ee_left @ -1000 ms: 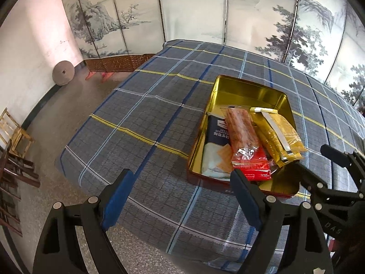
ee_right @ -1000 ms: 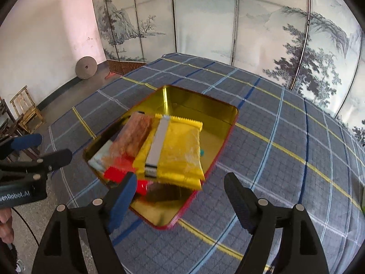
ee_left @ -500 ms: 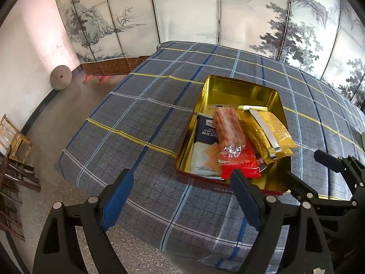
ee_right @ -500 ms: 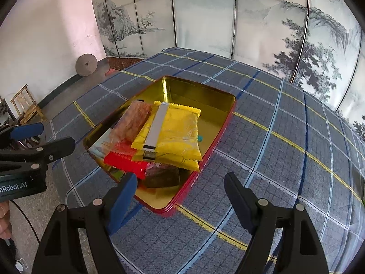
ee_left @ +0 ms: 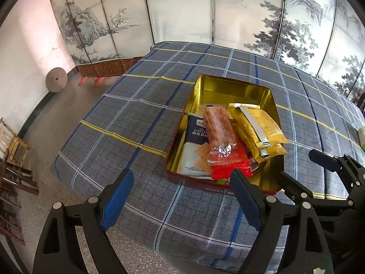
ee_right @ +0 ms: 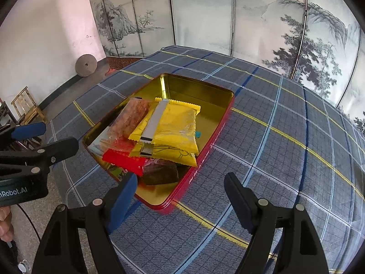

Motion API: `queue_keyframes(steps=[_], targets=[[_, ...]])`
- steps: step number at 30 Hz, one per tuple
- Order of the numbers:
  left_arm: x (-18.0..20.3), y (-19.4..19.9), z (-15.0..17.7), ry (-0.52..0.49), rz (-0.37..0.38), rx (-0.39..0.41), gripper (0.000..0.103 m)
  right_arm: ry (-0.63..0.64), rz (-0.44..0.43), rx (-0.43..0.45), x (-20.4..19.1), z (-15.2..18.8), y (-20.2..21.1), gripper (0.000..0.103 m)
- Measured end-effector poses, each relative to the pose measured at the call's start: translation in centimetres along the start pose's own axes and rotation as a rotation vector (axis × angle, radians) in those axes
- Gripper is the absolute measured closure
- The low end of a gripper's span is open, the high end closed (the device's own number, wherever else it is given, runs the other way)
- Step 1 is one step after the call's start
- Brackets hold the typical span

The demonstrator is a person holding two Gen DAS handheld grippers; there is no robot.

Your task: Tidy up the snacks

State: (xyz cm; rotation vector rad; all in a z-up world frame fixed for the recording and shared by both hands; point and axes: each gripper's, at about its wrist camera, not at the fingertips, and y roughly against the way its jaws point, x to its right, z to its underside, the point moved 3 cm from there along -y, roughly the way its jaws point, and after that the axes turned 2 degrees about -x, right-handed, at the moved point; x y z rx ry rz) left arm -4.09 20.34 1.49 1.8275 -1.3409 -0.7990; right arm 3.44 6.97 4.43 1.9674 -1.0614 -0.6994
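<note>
A gold tin with red outer walls [ee_left: 228, 86] [ee_right: 205, 91] sits on the plaid tablecloth. Inside lie a yellow snack packet [ee_left: 262, 130] [ee_right: 175, 125], a red-orange packet [ee_left: 221, 137] [ee_right: 134, 118], a blue-and-white cracker packet [ee_left: 196, 132] and a dark brown packet [ee_right: 162, 173]. My left gripper [ee_left: 180, 187] is open and empty, above the table's near edge in front of the tin. My right gripper [ee_right: 180, 187] is open and empty, near the tin's front corner. Each gripper shows in the other's view, the right one [ee_left: 296, 171] and the left one [ee_right: 54, 137].
The plaid tablecloth [ee_left: 136, 118] [ee_right: 285, 137] covers the table. A painted folding screen [ee_left: 205, 11] stands behind. Wooden chairs [ee_left: 13, 141] and a round stone disc [ee_left: 56, 80] are on the floor at left. A green thing [ee_left: 361, 134] lies at the right edge.
Both grippers have drawn back and up from the tin, which looks smaller and farther. The yellow packet has settled into the tin. Both jaws stay open.
</note>
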Motion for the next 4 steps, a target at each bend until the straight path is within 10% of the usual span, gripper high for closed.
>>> queue_keyframes(steps=[4], targets=[[0.07,-0.02,-0.05,-0.002,-0.005,0.001,0.018,-0.005,0.0,-0.001,0.13,-0.06,-0.1,0.022]])
